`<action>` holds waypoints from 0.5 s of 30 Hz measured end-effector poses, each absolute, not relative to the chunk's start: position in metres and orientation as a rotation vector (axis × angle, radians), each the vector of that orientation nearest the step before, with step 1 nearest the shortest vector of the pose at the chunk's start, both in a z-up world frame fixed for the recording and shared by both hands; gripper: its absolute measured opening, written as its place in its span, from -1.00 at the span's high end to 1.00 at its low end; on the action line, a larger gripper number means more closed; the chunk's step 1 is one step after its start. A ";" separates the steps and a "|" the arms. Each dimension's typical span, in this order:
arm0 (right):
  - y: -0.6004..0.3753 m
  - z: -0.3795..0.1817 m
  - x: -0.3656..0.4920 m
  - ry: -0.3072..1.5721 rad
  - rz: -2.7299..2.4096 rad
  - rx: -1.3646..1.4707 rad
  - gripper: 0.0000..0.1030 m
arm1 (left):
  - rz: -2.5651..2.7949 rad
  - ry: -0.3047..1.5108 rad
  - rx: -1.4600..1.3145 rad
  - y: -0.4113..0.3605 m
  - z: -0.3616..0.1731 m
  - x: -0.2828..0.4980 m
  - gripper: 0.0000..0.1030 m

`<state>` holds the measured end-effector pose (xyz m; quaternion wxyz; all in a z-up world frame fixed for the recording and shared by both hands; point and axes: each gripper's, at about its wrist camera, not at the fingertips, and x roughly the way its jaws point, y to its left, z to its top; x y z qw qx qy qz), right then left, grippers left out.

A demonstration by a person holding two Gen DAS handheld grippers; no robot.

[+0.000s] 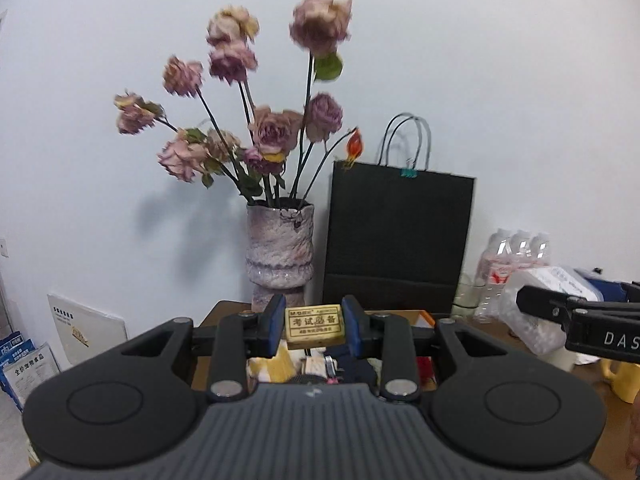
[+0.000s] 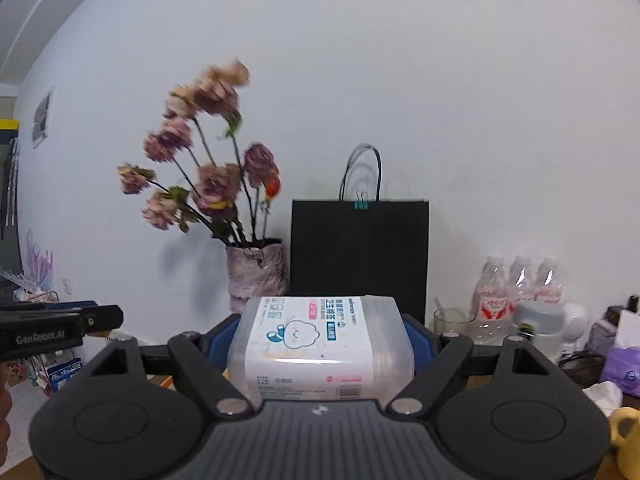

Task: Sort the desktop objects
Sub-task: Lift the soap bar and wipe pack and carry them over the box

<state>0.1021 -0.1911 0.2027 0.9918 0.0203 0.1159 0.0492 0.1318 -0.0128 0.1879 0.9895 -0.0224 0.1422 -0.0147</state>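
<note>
My left gripper is shut on a small tan eraser with printed characters, held level between the blue pads above an open box of mixed small items. My right gripper is shut on a clear plastic cotton-swab box with a white cartoon label, its blue pads pressing both sides. The right gripper's black finger shows at the right of the left wrist view, still carrying that clear box. At the left edge of the right wrist view, the left gripper's finger reaches in.
A stone-look vase of dried pink roses and a black paper bag stand against the white wall. Water bottles, a glass, a purple tissue pack and a yellow mug crowd the right side of the brown desk.
</note>
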 end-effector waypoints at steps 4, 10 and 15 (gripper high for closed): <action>-0.196 0.188 0.168 0.362 0.120 0.096 -0.58 | -0.026 0.364 -0.030 -0.013 0.173 0.195 0.39; -0.197 0.146 0.256 0.624 0.129 0.162 -0.58 | 0.001 0.593 -0.045 -0.007 0.121 0.285 0.39; -0.188 0.099 0.309 0.767 0.108 0.174 -0.58 | 0.027 0.797 -0.009 0.003 0.063 0.333 0.38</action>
